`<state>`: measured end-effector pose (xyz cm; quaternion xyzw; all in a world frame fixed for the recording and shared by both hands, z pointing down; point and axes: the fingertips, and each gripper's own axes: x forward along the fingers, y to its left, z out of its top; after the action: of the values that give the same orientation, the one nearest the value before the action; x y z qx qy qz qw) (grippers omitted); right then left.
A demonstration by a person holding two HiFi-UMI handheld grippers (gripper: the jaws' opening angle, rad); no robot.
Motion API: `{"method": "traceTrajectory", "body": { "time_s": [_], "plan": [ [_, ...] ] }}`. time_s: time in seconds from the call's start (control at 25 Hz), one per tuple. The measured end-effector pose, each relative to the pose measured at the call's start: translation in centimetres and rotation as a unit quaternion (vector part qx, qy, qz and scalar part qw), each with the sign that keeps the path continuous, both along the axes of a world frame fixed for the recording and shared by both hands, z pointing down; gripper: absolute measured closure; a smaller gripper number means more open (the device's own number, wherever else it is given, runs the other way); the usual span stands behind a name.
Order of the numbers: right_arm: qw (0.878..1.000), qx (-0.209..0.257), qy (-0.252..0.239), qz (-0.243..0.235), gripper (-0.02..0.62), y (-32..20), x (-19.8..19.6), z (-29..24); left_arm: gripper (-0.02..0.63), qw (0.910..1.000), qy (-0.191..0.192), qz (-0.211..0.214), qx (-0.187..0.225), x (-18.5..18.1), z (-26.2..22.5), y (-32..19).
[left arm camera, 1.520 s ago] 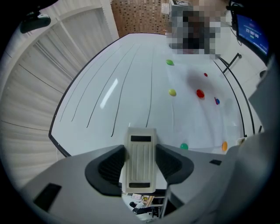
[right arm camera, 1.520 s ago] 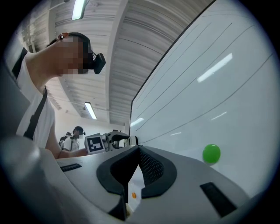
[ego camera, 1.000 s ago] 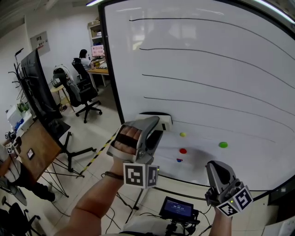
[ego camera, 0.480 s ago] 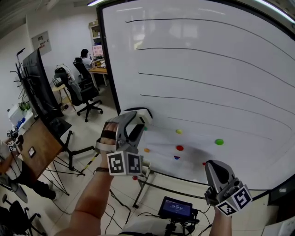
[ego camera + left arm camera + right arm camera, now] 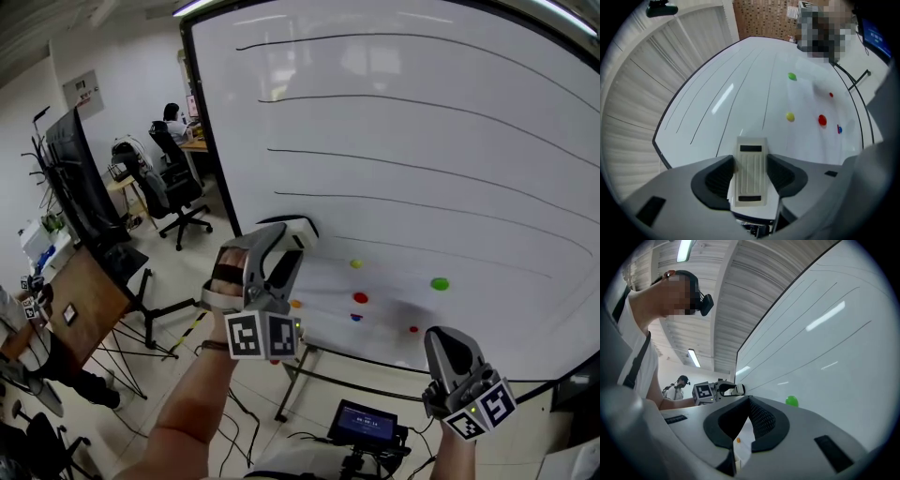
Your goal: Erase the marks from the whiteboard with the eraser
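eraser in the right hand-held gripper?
No, the eraser sits clamped between the jaws of the left hand-held gripper, while the right hand-held gripper is shut on nothing.

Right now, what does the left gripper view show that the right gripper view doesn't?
Left gripper view only: a yellow magnet, a red magnet, and the ribbed back of the eraser between its jaws. Right gripper view only: the marker cube of the left tool and ceiling lights. Both: the whiteboard, its black lines, the green magnet, the eraser.
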<state>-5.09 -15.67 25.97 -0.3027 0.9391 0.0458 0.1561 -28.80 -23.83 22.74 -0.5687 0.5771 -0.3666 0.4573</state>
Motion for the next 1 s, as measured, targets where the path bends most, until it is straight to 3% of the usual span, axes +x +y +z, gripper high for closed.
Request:
{"method": "traceTrajectory", "body": {
  "time_s": [0.36, 0.48, 0.72, 1.0],
  "plan": [
    [1.000, -0.008, 0.002, -0.001, 0.578, 0.2, -0.3, 0.8, 0.352, 0.9971, -0.053, 0.053, -0.014, 5.9, 1.3, 0.4],
    [1.000, -0.009, 0.005, -0.004, 0.578, 0.4, -0.7, 1.3, 0.353, 0.9969, -0.049, 0.059, -0.017, 6.2, 1.6, 0.5],
    [1.000, -0.007, 0.003, -0.004, 0.578, 0.8, -1.2, 1.4, 0.350, 0.9995, -0.022, 0.022, -0.011, 2.1, 0.9, 0.3],
    [1.000, -0.010, 0.000, -0.005, 0.578, 0.7, -2.0, 1.9, 0.351, 0.9991, -0.021, -0.035, -0.015, -3.1, 0.7, 0.3]
  ]
}}
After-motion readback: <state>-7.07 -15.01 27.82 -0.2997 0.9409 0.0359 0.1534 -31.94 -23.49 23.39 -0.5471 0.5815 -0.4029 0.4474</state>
